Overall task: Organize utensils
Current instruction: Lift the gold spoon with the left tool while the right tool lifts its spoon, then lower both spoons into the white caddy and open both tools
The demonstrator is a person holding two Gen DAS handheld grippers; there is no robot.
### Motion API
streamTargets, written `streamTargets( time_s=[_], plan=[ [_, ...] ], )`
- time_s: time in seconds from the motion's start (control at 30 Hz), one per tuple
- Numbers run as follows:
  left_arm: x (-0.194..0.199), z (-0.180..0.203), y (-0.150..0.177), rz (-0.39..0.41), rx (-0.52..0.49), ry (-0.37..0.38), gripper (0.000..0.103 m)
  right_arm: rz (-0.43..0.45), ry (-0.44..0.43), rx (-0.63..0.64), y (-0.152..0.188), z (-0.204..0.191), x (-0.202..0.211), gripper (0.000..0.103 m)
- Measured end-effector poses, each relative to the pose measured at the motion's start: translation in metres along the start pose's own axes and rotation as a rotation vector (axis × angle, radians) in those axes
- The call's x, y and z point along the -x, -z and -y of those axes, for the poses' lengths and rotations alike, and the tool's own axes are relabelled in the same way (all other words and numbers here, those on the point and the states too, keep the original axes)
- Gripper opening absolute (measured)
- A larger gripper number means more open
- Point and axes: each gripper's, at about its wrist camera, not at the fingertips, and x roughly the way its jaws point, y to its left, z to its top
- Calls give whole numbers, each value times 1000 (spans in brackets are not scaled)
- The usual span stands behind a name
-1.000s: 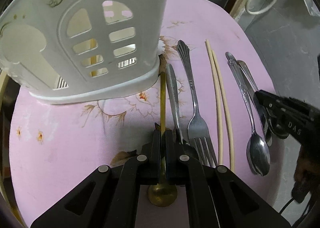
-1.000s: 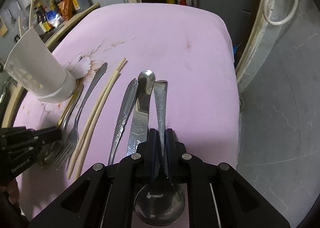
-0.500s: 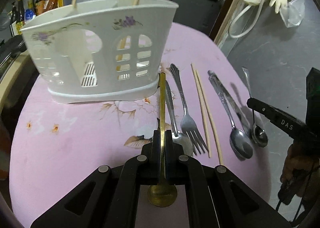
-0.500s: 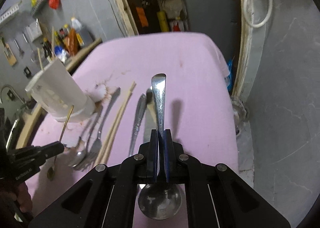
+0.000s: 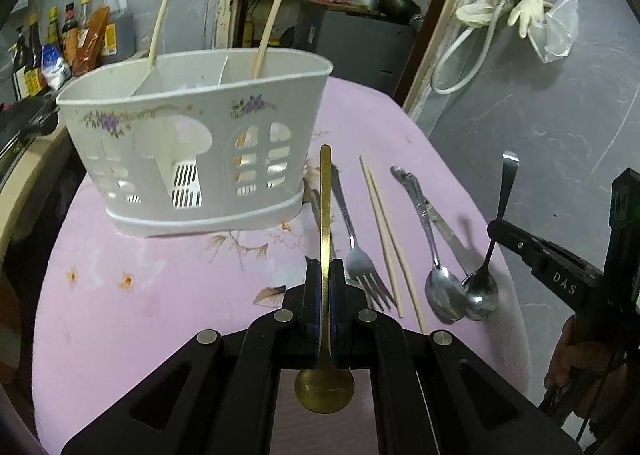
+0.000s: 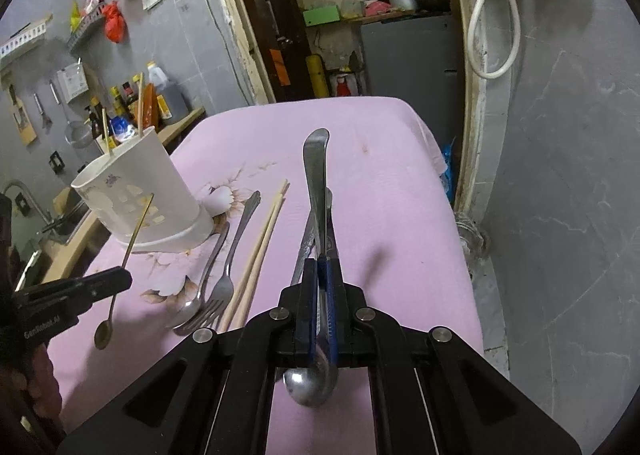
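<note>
My left gripper [image 5: 325, 275] is shut on a thin gold spoon [image 5: 326, 215] and holds it raised, handle pointing up toward the white utensil caddy [image 5: 192, 151]. My right gripper [image 6: 320, 279] is shut on a steel spoon [image 6: 316, 175], lifted above the table; it also shows in the left wrist view [image 5: 486, 279]. On the pink cloth lie a fork [image 5: 356, 239], a pair of chopsticks [image 5: 388, 235], a spoon [image 5: 434, 255], a knife [image 5: 448, 235] and another spoon partly behind the gold one. Two chopsticks [image 5: 272, 23] stand in the caddy.
The pink-covered table [image 6: 380, 175] ends at a grey wall on the right. Bottles [image 5: 72, 39] stand on a counter behind the caddy. A hose and gloves [image 5: 504, 7] hang on the wall. A doorway with shelves lies beyond the far table edge.
Both grippers have risen from the table, each lifting its spoon clear of the cloth. The caddy now looks farther off and its open top shows.
</note>
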Motion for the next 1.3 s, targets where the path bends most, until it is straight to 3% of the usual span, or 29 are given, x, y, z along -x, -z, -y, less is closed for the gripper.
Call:
streamTargets(
  time_s=[0.27, 0.77, 1.1, 1.3],
  plan=[
    [10, 4, -7, 42, -38, 49, 2, 31, 32, -7, 7, -13, 18, 0],
    [58, -18, -51, 254, -2, 109, 2, 198, 78, 5, -19, -52, 56, 0],
    [88, -80, -112, 476, 106, 51, 2, 336, -63, 67, -82, -100, 55, 0],
    [94, -138, -135, 587, 243, 39, 2, 363, -151, 133, -111, -136, 38, 0]
  ],
)
